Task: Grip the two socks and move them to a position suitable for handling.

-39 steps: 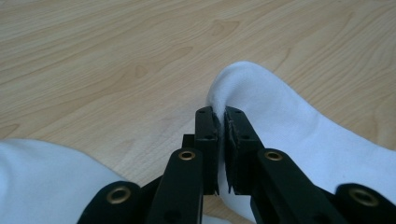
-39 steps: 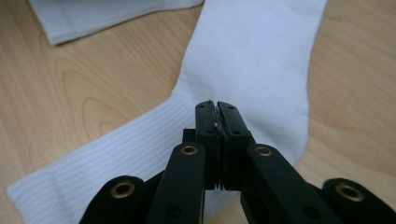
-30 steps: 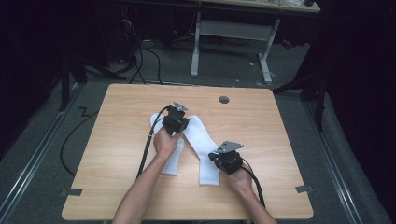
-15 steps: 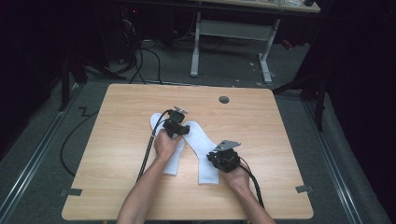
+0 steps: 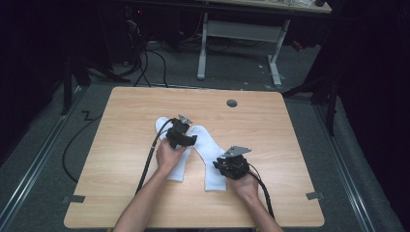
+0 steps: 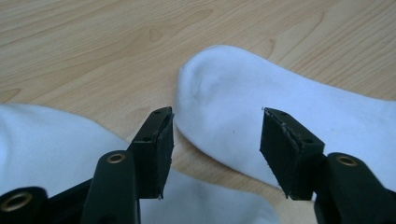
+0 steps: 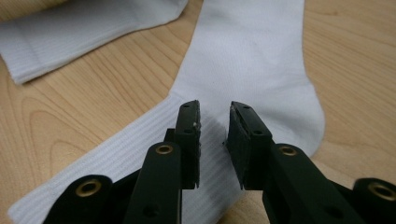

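Two white socks lie side by side on the wooden table (image 5: 121, 121). The left sock (image 5: 162, 124) runs toward the front edge, and the right sock (image 5: 203, 142) bends at the heel. My left gripper (image 5: 185, 137) hovers low over their toe ends. In the left gripper view the left gripper (image 6: 215, 121) has just been opening and stands open. The right sock's toe (image 6: 233, 93) lies under the gap, and the left sock (image 6: 46, 140) is beside it. My right gripper (image 5: 225, 164) is over the right sock's ribbed cuff (image 7: 140, 149). The right gripper (image 7: 214, 112) has just been opening to a narrow gap that holds no cloth.
A round cable hole (image 5: 232, 103) sits near the table's far edge. The left gripper's cable (image 5: 147, 164) trails off the front left. Tape marks (image 5: 72, 199) sit at the front corners. Another desk's legs (image 5: 200, 48) and floor cables stand beyond the table.
Both grippers' jaws have opened from shut. The left gripper has sunk a little toward the socks. The right hand has stayed where it was.
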